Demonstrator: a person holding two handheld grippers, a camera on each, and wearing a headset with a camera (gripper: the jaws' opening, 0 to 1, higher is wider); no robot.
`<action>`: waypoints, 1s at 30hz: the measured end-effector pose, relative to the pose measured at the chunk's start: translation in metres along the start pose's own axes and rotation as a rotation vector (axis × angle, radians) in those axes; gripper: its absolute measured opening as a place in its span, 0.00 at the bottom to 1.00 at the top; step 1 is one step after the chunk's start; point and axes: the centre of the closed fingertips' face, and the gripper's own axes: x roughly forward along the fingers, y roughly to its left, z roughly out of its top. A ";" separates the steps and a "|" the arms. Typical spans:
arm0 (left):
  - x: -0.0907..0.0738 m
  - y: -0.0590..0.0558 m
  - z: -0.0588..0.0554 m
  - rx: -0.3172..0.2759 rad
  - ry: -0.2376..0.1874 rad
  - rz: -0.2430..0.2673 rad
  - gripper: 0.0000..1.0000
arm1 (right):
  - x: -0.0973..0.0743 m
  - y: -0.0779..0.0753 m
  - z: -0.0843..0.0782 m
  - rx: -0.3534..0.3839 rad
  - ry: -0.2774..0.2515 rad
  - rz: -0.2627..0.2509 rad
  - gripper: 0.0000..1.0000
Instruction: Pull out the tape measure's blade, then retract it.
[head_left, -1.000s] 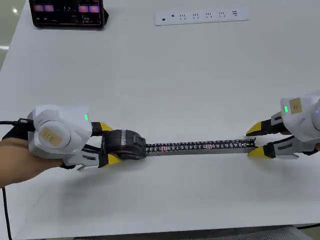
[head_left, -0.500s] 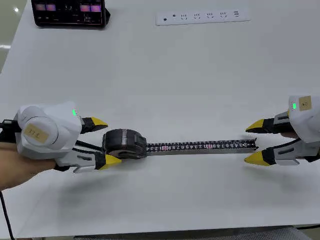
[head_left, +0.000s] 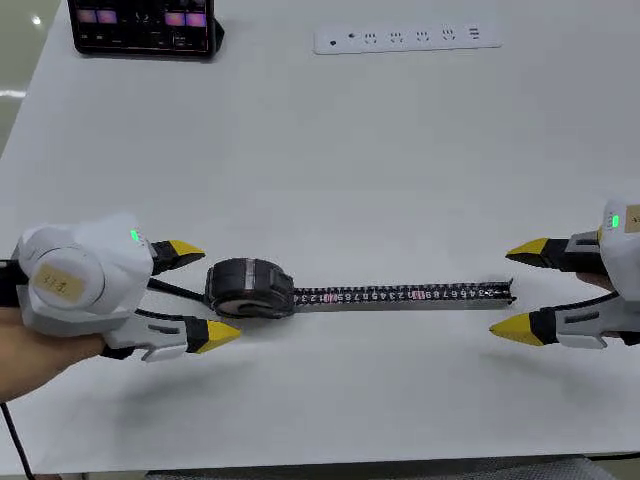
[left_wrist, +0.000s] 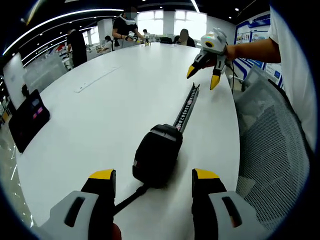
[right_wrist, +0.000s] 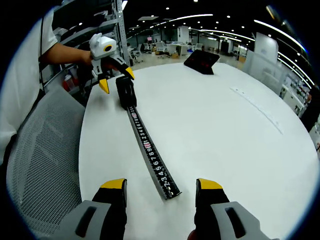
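Beside the blade (right_wrist: 149, 150) — mesh chair (right_wrist: 45, 165)

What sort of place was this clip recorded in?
Probably an open-plan office or lab: a long white table with a power strip on it, a mesh office chair beside it, and ceiling light strips overhead.

One tape measure (head_left: 250, 288), two grippers (left (head_left: 218, 290), right (head_left: 503, 290)) — one power strip (head_left: 408, 38), one tablet (head_left: 145, 25).
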 end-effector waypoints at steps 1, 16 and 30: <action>-0.001 0.000 0.000 -0.002 -0.003 0.003 0.58 | 0.000 0.000 0.000 0.000 -0.003 -0.005 0.54; -0.014 -0.002 -0.002 -0.067 -0.045 0.068 0.66 | 0.000 0.001 0.006 0.044 -0.027 -0.068 0.68; -0.027 -0.002 -0.009 -0.122 -0.075 0.131 0.71 | -0.008 0.009 0.008 0.089 -0.067 -0.104 0.82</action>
